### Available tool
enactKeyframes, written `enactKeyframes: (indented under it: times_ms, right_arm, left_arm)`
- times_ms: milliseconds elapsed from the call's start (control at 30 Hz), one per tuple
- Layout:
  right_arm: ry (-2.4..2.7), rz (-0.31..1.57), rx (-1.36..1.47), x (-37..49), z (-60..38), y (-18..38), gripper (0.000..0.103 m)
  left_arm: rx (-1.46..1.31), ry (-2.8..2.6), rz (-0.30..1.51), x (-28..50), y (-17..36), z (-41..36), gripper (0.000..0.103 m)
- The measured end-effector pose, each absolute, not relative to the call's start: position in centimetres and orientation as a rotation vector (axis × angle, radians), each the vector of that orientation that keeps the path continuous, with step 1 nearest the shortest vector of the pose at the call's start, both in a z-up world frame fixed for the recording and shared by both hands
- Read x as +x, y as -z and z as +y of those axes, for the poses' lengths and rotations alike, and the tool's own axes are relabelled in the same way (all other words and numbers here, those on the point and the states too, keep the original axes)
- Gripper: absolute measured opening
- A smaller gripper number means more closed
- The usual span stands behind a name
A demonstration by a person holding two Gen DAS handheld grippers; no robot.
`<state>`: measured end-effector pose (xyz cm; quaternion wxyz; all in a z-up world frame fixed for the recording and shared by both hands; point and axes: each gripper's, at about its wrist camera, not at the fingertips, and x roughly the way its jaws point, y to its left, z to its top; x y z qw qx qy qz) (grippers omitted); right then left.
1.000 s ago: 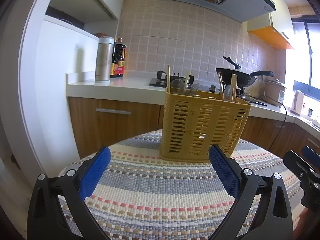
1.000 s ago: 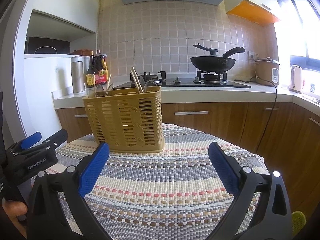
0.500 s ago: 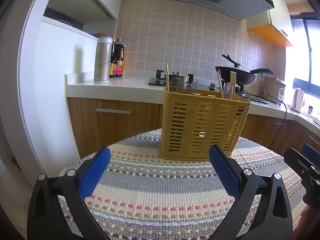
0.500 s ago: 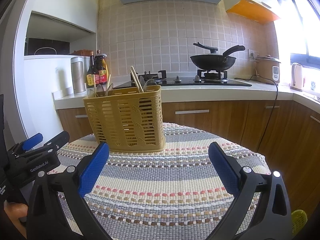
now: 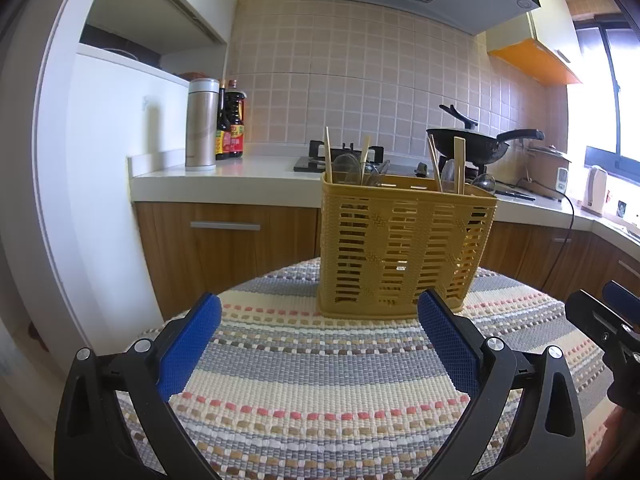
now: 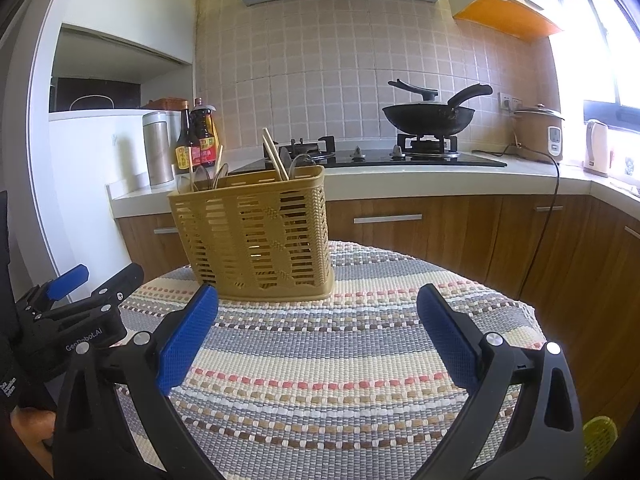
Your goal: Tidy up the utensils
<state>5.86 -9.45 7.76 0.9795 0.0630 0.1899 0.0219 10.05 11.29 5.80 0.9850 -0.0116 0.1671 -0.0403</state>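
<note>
A yellow slotted utensil basket (image 5: 404, 248) (image 6: 256, 236) stands upright at the far side of a round table under a striped woven cloth (image 5: 320, 368) (image 6: 328, 360). Wooden chopsticks (image 5: 328, 156) (image 6: 275, 153) and metal spoons (image 5: 346, 166) (image 6: 202, 178) stick out of its top. My left gripper (image 5: 318, 338) hovers open over the cloth, short of the basket, with nothing between its blue pads. My right gripper (image 6: 318, 334) is open too, to the right of the basket. Each view catches the other gripper at its edge: the right gripper (image 5: 612, 312), the left gripper (image 6: 76, 292).
Behind the table runs a kitchen counter (image 6: 400, 176) with wooden cabinets, a gas hob and black wok (image 6: 428, 114), a steel flask (image 5: 202, 124), sauce bottles (image 5: 232, 120), a rice cooker (image 6: 540, 130) and a kettle. A hand (image 6: 28, 424) holds the left gripper.
Both grippers have tilted slightly, so the basket sits a little lower in each view. Both stay open and nothing on the table has moved.
</note>
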Motion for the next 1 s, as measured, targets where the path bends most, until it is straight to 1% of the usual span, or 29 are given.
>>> enactKeyframes:
  times_ms: [633,1000]
  right_arm:
    - [-0.042,0.388,0.128,6.07,-9.29,-7.66,0.095]
    - [-0.036,0.382,0.129,5.99,-9.25,-7.67,0.095]
  left_arm:
    - [-0.044,0.105,0.339,9.97,-5.83,11.44,0.095]
    - [-0.003,0.075,0.317,9.47,-6.11,10.78,0.096]
